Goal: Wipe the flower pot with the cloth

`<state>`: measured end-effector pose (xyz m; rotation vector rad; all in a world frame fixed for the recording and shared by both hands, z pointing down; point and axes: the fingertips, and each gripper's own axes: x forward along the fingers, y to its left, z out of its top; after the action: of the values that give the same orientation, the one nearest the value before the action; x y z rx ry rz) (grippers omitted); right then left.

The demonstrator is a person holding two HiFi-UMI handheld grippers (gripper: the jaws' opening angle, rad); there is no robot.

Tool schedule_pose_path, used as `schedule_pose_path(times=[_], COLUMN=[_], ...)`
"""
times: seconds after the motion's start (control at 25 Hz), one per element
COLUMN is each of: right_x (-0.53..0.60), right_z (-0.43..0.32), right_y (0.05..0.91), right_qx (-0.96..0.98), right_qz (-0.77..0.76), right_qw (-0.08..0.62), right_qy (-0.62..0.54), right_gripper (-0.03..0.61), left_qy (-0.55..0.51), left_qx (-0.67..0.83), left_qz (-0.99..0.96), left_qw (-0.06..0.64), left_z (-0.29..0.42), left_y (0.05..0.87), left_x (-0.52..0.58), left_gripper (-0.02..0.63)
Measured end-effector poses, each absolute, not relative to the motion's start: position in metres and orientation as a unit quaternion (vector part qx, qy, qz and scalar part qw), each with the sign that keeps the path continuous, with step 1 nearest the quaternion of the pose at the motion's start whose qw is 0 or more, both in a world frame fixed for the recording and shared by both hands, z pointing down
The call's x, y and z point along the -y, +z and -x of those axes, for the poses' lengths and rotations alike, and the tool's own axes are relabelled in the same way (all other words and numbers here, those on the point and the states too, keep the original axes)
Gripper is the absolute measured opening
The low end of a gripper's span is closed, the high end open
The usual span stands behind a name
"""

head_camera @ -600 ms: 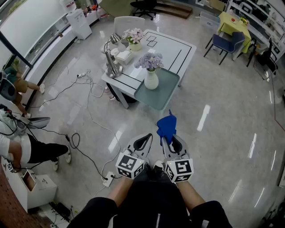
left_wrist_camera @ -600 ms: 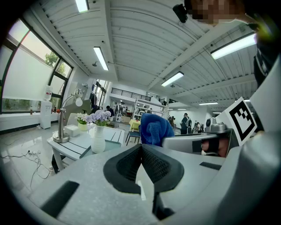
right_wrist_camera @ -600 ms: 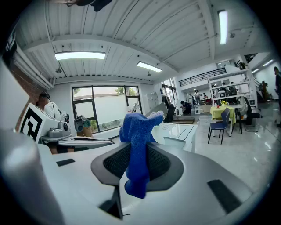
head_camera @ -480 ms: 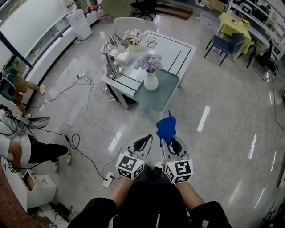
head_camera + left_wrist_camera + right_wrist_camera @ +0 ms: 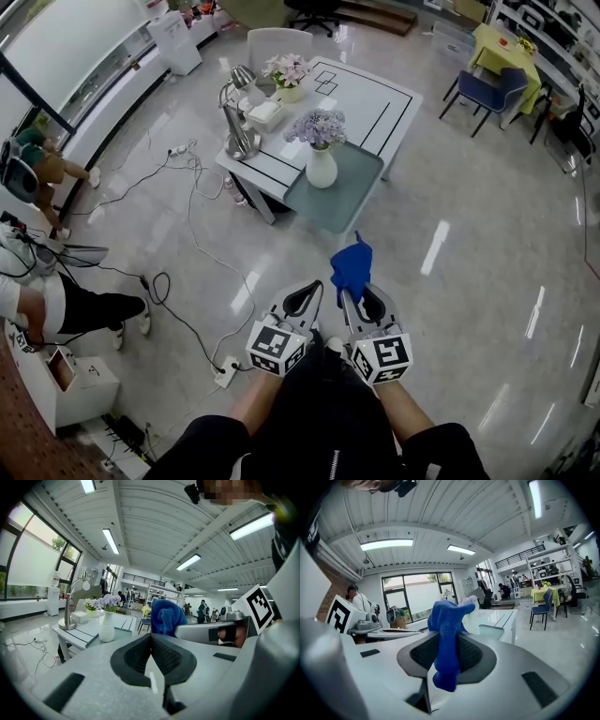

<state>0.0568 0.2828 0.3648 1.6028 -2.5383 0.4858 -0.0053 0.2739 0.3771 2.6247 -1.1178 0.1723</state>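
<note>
A white vase with purple flowers [image 5: 321, 155] stands on a grey-green tray [image 5: 345, 201] at the near end of the white table [image 5: 375, 103]; it also shows in the left gripper view as the vase [image 5: 107, 625]. A second pot with pink flowers [image 5: 287, 77] sits further back. My right gripper [image 5: 354, 292] is shut on a blue cloth [image 5: 352, 266], which sticks up past the jaws as the cloth [image 5: 447, 634]. My left gripper [image 5: 302, 298] is shut and holds nothing. Both grippers are held close to my body, well short of the table.
A silver desk lamp [image 5: 234, 112] and a white box [image 5: 263, 114] stand on the table's left side. Cables [image 5: 202, 234] and a power strip [image 5: 225, 375] lie on the floor at the left. A seated person [image 5: 56, 305] is at far left. Blue chair [image 5: 487, 89] at back right.
The view has shifted slightly, so the table sits a little higher and to the right in the frame. Both grippers keep their pose and the cloth stays clamped.
</note>
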Motion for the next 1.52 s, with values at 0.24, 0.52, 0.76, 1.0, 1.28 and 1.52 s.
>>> schedule_pose_path(times=[0.24,0.52,0.76,1.0,1.28,1.52], right_x=[-0.247,-0.168,-0.093,-0.046,0.001,0.059], right_z=[-0.059,-0.052,-0.037,-0.045,-0.075,-0.088], right_y=[0.374,0.401,0.418,0.448,0.476,0.481], right_qx=[0.837,0.837,0.831,0.811,0.797,0.815], right_qz=[-0.517,-0.510,-0.508,-0.523,-0.532,-0.514], right_qw=[0.055,0.075,0.106,0.137,0.158,0.143], right_qy=[0.170,0.184,0.201,0.221,0.238,0.225], right_gripper=[0.098,0.098,0.098,0.098,0.098,0.098], left_qy=[0.057,0.053,0.060,0.070,0.084,0.099], left_qx=[0.398,0.397,0.382,0.369,0.360,0.380], left_qz=[-0.903,-0.900,-0.903,-0.902,-0.901,-0.893], left_qw=[0.153,0.171,0.189,0.211,0.227,0.222], left_z=[0.007,0.009,0.019,0.027,0.017,0.016], left_y=[0.387,0.407,0.417,0.438,0.453,0.458], left_x=[-0.233,-0.154,-0.076,-0.023,0.005,0.027], left_gripper=[0.006,0.006,0.006,0.006,0.006,0.006])
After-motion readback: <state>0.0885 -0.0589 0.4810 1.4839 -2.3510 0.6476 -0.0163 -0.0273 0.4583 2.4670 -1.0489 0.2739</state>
